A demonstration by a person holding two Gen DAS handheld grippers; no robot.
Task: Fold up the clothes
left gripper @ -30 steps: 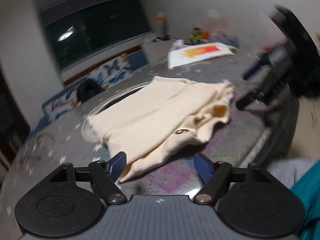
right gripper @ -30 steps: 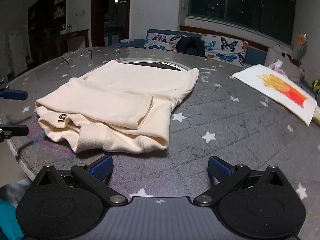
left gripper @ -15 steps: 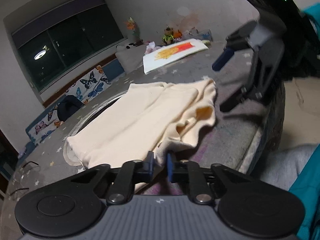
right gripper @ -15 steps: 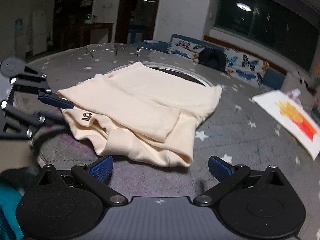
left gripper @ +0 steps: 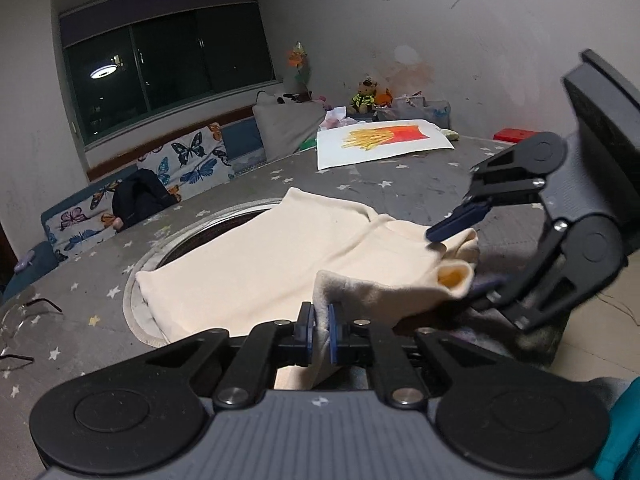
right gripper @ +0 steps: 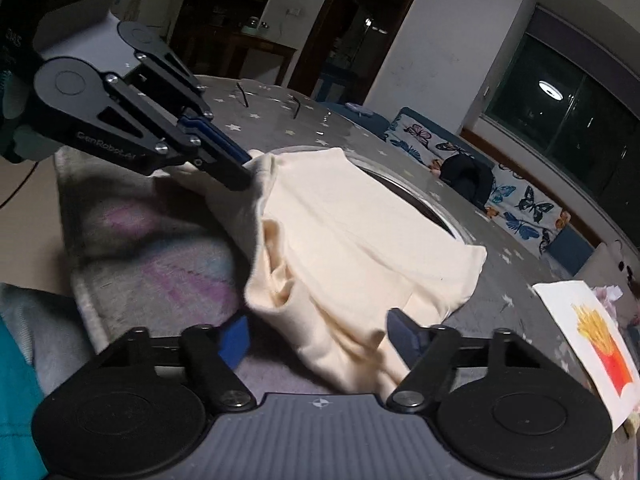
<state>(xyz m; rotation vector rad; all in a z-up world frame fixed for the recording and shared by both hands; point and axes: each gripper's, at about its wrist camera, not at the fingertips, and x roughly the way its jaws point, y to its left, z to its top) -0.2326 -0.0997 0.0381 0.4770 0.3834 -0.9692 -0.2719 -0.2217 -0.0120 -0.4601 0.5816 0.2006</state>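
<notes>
A cream garment (left gripper: pixel 280 256) lies partly folded on the grey star-patterned table (left gripper: pixel 400 184); it also shows in the right wrist view (right gripper: pixel 360 240). My left gripper (left gripper: pixel 319 334) is shut on the garment's near corner and lifts it; it shows from the side in the right wrist view (right gripper: pixel 240 172). My right gripper (right gripper: pixel 316 336) is open, its fingers on either side of the garment's near folded edge. In the left wrist view the right gripper (left gripper: pixel 460 256) stands open at the garment's right corner, by the sleeve cuff (left gripper: pixel 454 276).
A white sheet with a fries picture (left gripper: pixel 380 140) lies at the table's far side. A round metal ring (left gripper: pixel 136 296) is set in the table under the garment. A butterfly-print sofa (left gripper: pixel 180 164) with a black bag (left gripper: pixel 138 200) stands behind. The table edge is close on my side.
The left gripper shut on the garment's corner and raised it. The right gripper moved in, and its open fingers now straddle the near folded edge.
</notes>
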